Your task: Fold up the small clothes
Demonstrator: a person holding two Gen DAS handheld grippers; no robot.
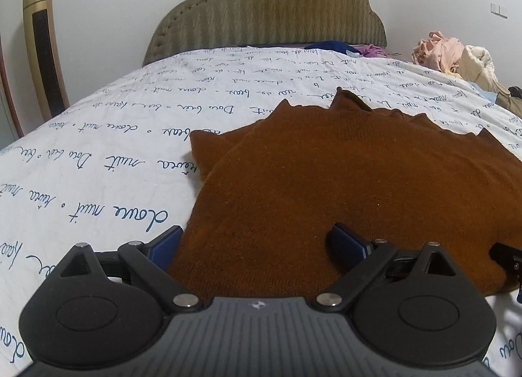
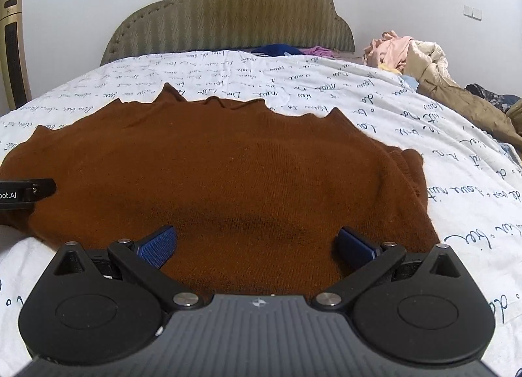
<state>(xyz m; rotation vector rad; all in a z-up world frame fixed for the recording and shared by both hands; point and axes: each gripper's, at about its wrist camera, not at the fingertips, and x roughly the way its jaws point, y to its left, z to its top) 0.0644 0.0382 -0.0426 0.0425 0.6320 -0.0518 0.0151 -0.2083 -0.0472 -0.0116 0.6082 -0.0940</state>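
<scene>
A small brown knit garment (image 1: 342,181) lies spread flat on the white bed cover (image 1: 98,155); it also shows in the right wrist view (image 2: 235,161). My left gripper (image 1: 257,246) is open, low at the garment's near left edge, its blue pads (image 1: 164,246) straddling the hem. My right gripper (image 2: 257,246) is open over the near right part of the hem, with nothing between its blue pads (image 2: 158,244). The left gripper's tip shows at the left edge of the right wrist view (image 2: 29,192).
The bed cover (image 2: 375,109) bears dark handwriting print. A padded headboard (image 1: 264,8) stands at the far end. A heap of clothes (image 2: 411,57) lies at the far right. Blue and purple cloth (image 2: 284,49) sits by the headboard. A gold tower heater (image 1: 44,44) stands left.
</scene>
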